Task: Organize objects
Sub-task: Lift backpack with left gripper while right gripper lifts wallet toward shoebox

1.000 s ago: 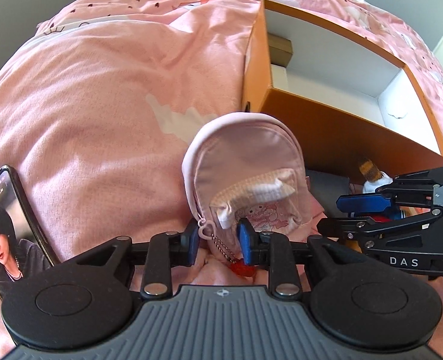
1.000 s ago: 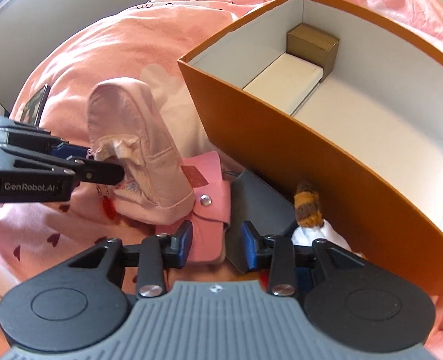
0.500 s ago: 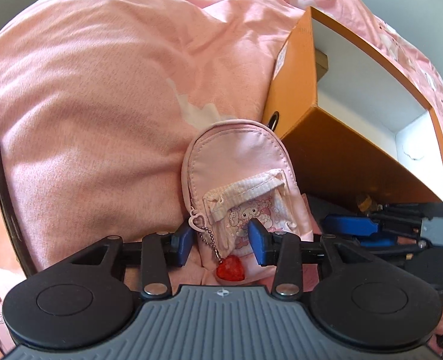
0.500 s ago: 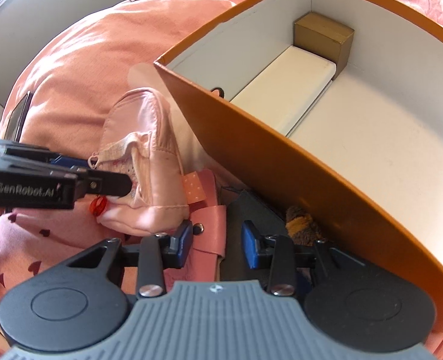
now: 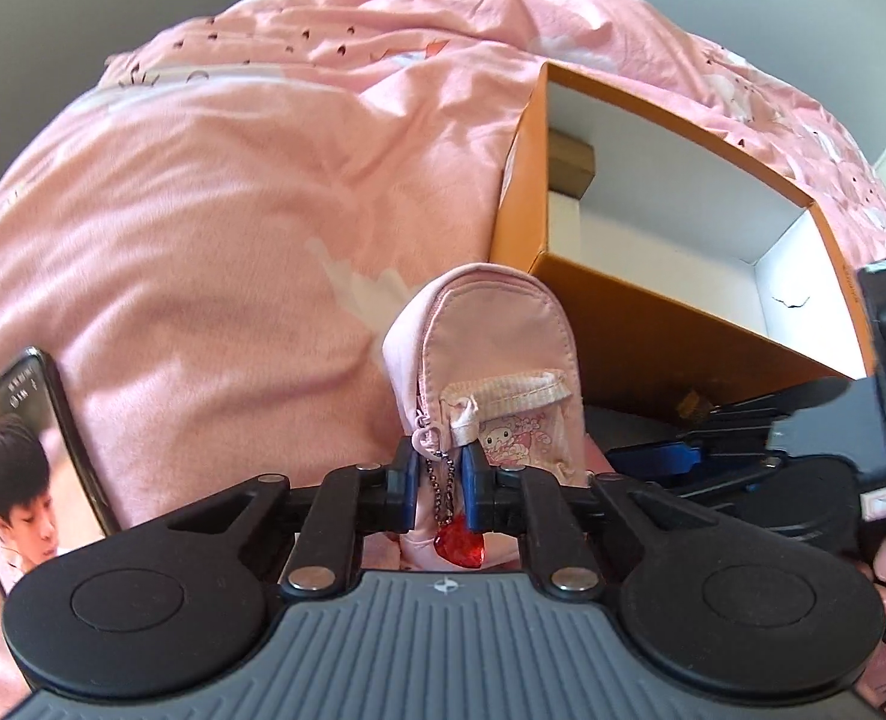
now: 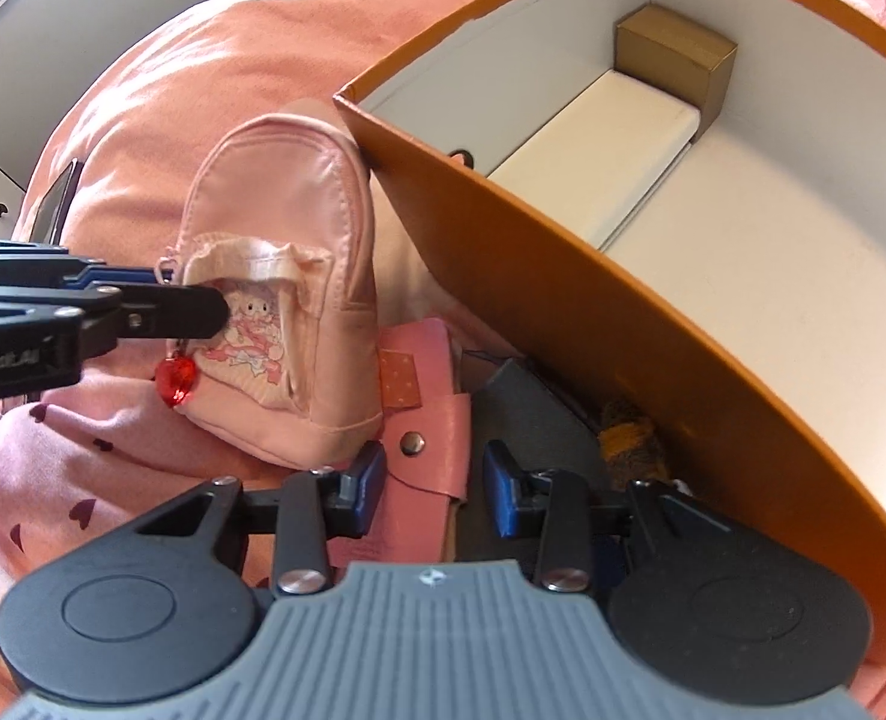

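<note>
A small pink backpack-shaped pouch with a cartoon pocket and a red heart charm stands on the pink bedspread beside the orange box. My left gripper is shut on the pouch's lower front edge by the zipper chain; it also shows in the right wrist view against the pouch. My right gripper is open over a pink snap wallet and a dark grey flat item. The orange box holds a white box and a brown box.
A phone with a lit screen stands at the left on the bedspread. A furry orange-brown toy lies wedged against the box's outer wall. The right gripper's body is close on the right of the left one.
My left gripper has closed from open around the pouch to shut on it, and the view has pulled back. My right gripper has shifted a little; the box looks nearer.
</note>
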### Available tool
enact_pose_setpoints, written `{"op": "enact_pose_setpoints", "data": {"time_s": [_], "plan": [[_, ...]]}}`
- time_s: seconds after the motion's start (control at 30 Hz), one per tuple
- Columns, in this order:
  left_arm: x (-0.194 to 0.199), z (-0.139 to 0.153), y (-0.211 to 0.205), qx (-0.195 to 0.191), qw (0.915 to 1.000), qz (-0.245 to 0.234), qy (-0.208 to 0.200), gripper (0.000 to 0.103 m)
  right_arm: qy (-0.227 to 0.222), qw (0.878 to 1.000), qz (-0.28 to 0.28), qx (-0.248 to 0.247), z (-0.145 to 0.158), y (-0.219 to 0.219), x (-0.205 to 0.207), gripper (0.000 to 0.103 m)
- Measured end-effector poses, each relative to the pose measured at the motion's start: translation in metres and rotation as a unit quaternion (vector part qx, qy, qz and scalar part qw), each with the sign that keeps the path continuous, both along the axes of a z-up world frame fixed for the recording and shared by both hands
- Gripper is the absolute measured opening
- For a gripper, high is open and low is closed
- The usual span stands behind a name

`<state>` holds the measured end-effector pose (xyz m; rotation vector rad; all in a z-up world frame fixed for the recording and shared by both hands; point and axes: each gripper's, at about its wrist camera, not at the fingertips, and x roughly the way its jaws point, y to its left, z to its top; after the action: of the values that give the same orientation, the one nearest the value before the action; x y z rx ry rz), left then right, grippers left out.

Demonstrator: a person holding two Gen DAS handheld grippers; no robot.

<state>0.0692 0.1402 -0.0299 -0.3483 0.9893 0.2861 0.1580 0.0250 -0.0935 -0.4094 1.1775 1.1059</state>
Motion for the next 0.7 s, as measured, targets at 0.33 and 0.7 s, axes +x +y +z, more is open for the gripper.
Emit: {"op": "enact_pose_setpoints", "data": {"time_s": [0.33,0.7], "plan": [[-0.007,0.004,0.005,0.014,0.9999,0.005,-0.009,0.016,0.024,0.999,-0.005,0.023,-0.014,0.016,0.0,0.041],[-0.015,0.012,0.007,0.003,0.9994,0.002,-0.034,0.016,-0.04,0.999,-0.017,0.004,0.014,-0.001,-0.027,0.034]]}}
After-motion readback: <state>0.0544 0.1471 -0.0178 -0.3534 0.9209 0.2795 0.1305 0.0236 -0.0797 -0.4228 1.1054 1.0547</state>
